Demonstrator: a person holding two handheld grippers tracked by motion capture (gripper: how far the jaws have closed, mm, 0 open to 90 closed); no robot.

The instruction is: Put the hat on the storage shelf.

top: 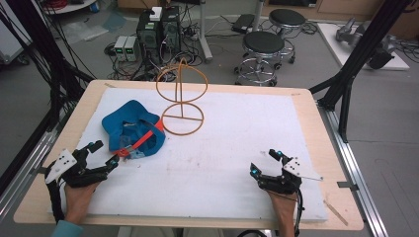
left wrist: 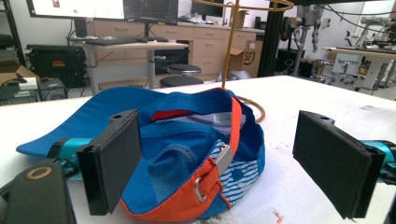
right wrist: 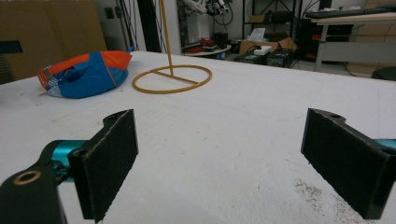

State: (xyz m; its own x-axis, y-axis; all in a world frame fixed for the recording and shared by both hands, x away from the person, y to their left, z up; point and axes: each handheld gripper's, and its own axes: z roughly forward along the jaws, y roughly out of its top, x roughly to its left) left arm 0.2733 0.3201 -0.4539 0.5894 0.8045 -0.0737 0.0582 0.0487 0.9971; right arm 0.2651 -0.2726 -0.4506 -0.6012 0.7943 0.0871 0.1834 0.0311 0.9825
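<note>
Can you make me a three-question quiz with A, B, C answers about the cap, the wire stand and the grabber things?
1. Where does the blue cap lie?
A. beside the ring base of the wire stand
B. hung on top of the stand
C. on the floor

2. What colour is the cap's strap?
A. green
B. orange
C. black

3. How are the jaws of the left gripper?
A. shut on the cap
B. shut on nothing
C. open, next to the cap

Answers: 1 A, the cap rests on the white table cover left of the ring. 2 B, the strap and rim are orange. 3 C, the left gripper view shows both jaws wide apart.
</note>
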